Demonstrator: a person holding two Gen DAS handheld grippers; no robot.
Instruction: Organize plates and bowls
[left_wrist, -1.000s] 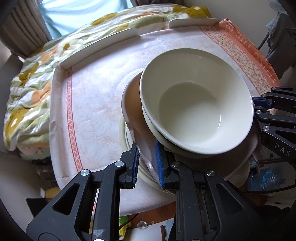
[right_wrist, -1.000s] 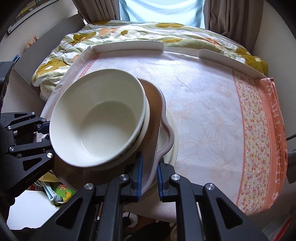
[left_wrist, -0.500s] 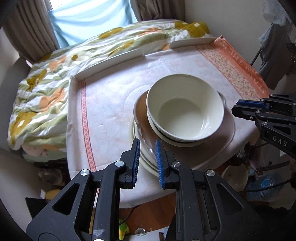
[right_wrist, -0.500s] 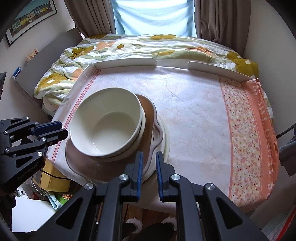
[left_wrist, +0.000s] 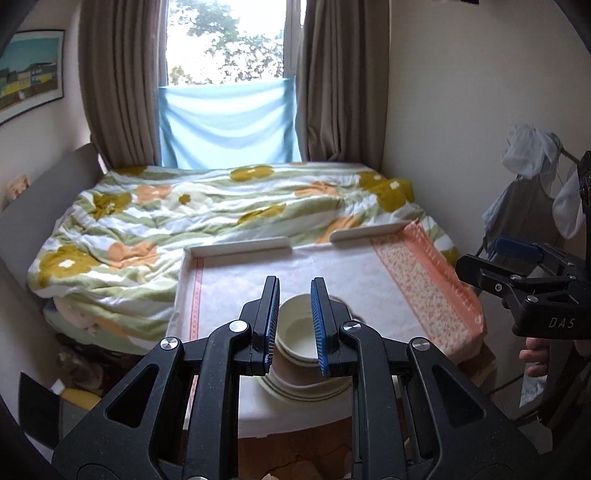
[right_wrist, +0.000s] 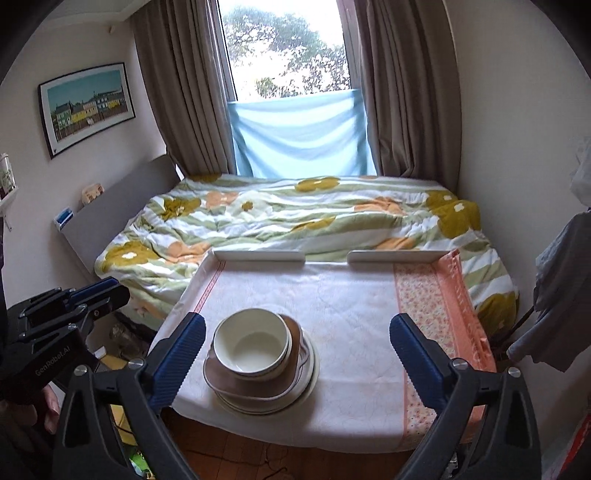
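A cream bowl (right_wrist: 251, 349) sits nested in a second bowl on a brown dish (right_wrist: 280, 387), which rests on cream plates (right_wrist: 312, 380). The stack stands near the front left edge of the cloth-covered table (right_wrist: 351, 314). It also shows in the left wrist view (left_wrist: 297, 334) between the fingers, well beyond them. My right gripper (right_wrist: 297, 363) is wide open and empty, pulled back above the table's front edge. My left gripper (left_wrist: 294, 325) is open by a narrow gap and empty, also pulled back. Each gripper shows at the side of the other's view.
A bed with a flowered quilt (right_wrist: 295, 218) lies behind the table. White rails (right_wrist: 258, 255) line the table's far edge. Clothes hang on a rack (left_wrist: 532, 199) at the right. Clutter sits on the floor at the left (right_wrist: 122, 332).
Both grippers let go of the brown dish, pulled back and rose away from the stack. The right gripper opened wide; the left opened slightly. The stack now rests on the table.
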